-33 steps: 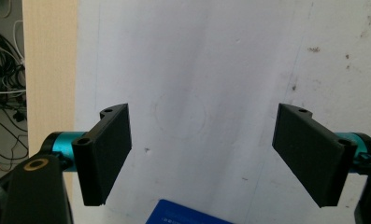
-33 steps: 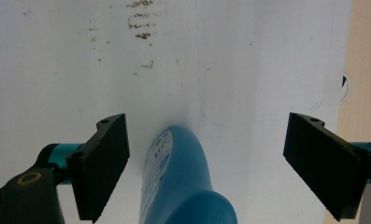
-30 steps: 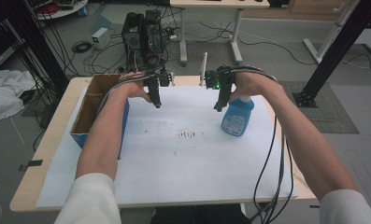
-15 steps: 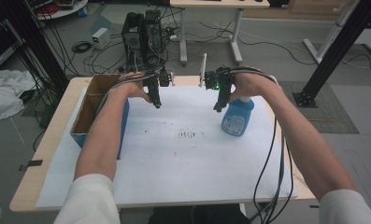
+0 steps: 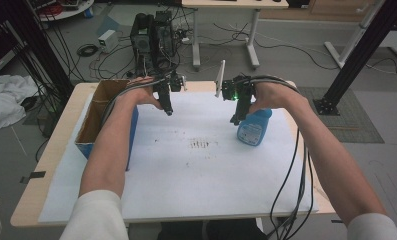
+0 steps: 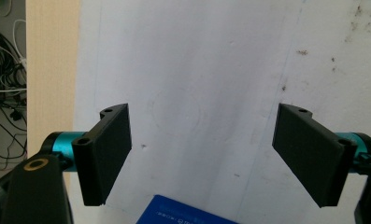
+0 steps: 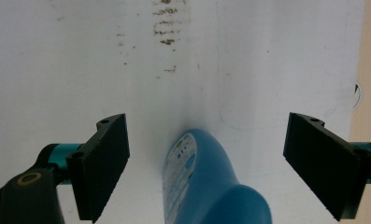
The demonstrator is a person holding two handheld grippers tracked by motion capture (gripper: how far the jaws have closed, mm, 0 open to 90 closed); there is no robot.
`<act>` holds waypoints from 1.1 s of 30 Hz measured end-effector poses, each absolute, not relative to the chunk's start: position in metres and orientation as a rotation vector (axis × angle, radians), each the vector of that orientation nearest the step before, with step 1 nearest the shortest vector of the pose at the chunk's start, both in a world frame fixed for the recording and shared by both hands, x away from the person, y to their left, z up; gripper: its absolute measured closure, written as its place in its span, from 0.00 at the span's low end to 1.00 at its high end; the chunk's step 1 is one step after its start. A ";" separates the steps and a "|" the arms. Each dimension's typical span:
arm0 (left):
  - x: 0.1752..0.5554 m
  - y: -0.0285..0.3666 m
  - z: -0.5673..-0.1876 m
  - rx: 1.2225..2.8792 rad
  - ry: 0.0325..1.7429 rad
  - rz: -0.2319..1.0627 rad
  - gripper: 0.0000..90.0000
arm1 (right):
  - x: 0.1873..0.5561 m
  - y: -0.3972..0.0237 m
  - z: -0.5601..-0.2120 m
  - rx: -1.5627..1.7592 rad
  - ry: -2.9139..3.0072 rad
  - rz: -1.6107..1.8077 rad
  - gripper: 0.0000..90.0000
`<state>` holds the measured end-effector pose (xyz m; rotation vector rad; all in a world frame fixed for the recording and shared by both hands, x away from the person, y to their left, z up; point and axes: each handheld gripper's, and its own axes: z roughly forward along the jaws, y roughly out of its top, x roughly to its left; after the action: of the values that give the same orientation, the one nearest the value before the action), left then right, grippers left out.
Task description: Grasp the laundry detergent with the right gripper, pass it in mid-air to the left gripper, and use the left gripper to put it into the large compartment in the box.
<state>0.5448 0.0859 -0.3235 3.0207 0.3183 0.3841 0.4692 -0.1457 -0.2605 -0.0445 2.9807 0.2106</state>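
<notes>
With the right claw (image 5: 234, 119) wide open and empty just above the blue bottle (image 5: 254, 127) lying on the bench's white sheet (image 5: 201, 170), lower it squarely so both jaws straddle the body before closing, left claw (image 5: 168, 111) idling open

A white sheet (image 5: 186, 170) covers the table (image 5: 61, 145); a computer tower (image 5: 151, 35) stands beyond.

A blue plastic bottle (image 7: 206, 186) with a pale printed label lies between the wide-apart jaws of the right gripper (image 7: 206, 154), touching neither, nearer the camera than the jaw tips. An open cardboard box (image 5: 102, 112) with blue outer sides sits on the white sheet; a blue corner of it shows just below the left gripper (image 6: 199, 149) and its spread jaws.
</notes>
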 end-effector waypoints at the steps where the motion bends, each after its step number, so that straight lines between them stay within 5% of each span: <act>1: 0.545 0.086 -0.323 3.024 0.320 0.379 0.22 | 0.466 -0.147 -0.260 -0.043 2.982 0.224 0.15; 33: 0.541 0.092 -0.324 2.995 0.374 0.343 0.22 | 0.384 -0.226 -0.272 0.126 2.928 0.481 0.15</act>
<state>0.5413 0.0921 -0.3236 2.9948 0.3737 0.3427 0.3837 -0.2258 -0.2722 0.1262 2.9278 0.4814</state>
